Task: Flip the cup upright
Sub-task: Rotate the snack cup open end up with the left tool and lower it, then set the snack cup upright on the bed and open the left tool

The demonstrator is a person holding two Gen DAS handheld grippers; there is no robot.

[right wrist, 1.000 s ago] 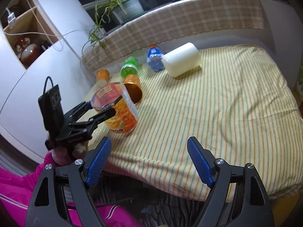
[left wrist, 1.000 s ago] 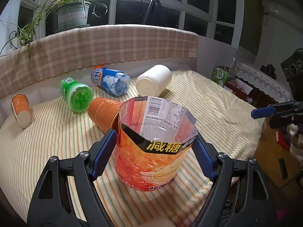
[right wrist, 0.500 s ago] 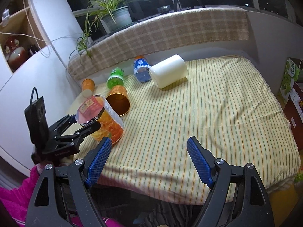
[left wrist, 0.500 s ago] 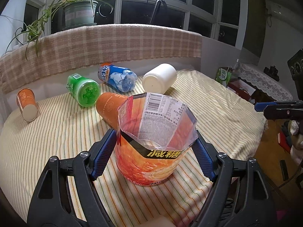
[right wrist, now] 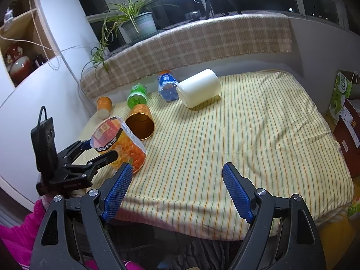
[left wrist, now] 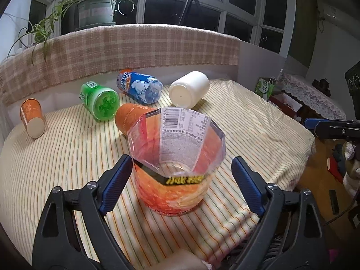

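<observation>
**A:** What are the left tongs point(left wrist: 180, 177) doing?

**B:** They stand spread around the clear plastic cup with the orange printed wrap point(left wrist: 177, 164). The left finger sits right at the cup's wall; the right finger is apart from it. The cup stands upright, mouth up, near the front edge of the striped yellow bed point(left wrist: 258, 121).

**A:** And the right tongs point(right wrist: 176, 189)?

**B:** Spread and holding nothing, off the bed's near edge.

**A:** What crowds the cup?

**B:** Just behind it lies an orange paper cup with a gold inside point(right wrist: 140, 121), on its side. Farther back, also lying down: one small orange cup point(left wrist: 31, 118), one green bottle point(left wrist: 100, 101), one blue bottle point(left wrist: 139, 87), one white cylindrical jar point(left wrist: 189, 88). That makes five.
</observation>
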